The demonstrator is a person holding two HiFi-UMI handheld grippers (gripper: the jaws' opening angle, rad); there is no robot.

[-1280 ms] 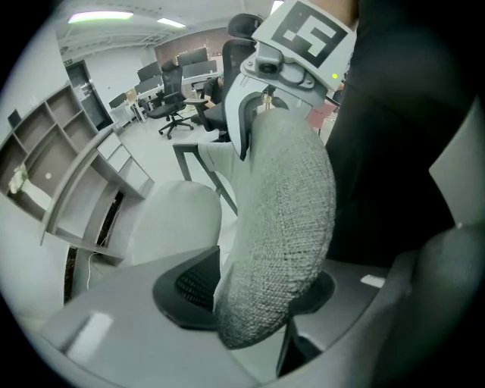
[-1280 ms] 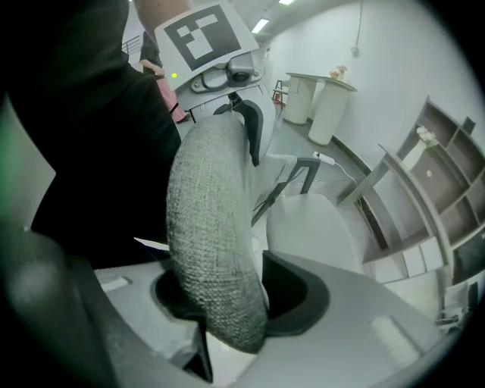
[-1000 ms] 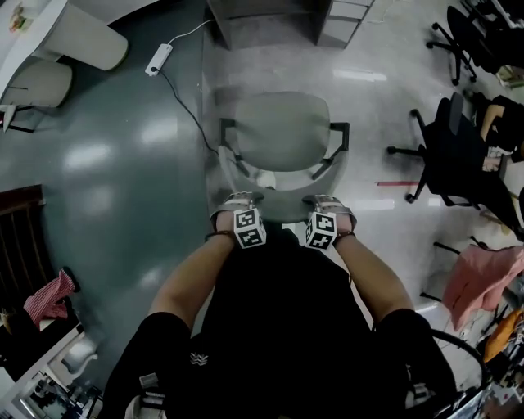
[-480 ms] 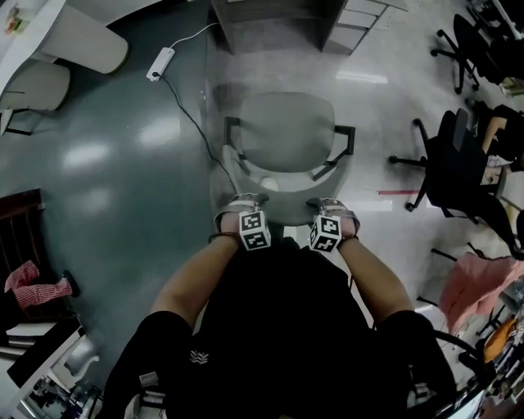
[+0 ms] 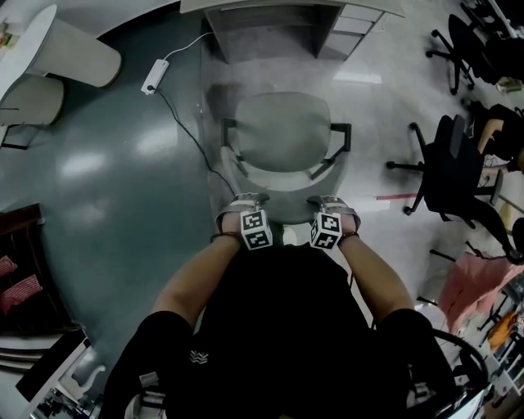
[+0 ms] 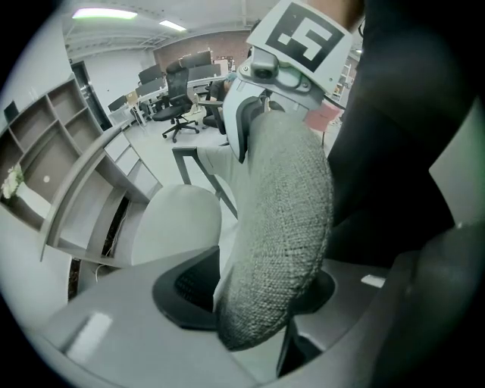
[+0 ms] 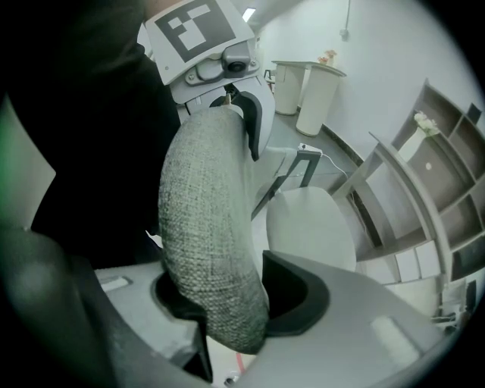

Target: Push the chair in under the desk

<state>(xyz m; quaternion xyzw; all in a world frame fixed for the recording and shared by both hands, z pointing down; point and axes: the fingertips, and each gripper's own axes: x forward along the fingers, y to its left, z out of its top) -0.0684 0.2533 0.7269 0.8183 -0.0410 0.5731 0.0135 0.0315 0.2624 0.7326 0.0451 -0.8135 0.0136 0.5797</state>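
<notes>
**A:** Two grips on one chair [image 5: 282, 139]. The left hand-held gripper [image 5: 243, 201] and the right hand-held gripper [image 5: 332, 201] are each clenched over the padded top of the backrest [image 6: 280, 220], one toward each end.

**B:** Is that a good place to hold it?

**A:** I think so. The woven padding should give a little under the jaws, so they are unlikely to slip. The frame beneath looks stiff enough to push through. I can't see its feet, but an office chair like this probably rolls easily on the smooth floor [image 5: 123, 180]. It may swivel unless both sides push evenly.

**B:** Where does it stand?

**A:** It faces the worktop [image 5: 270, 6], with the seat near its edge but not yet under. The armrests [image 5: 344, 135] might catch. A power strip [image 5: 152, 76] lies on the floor off to the left.
</notes>
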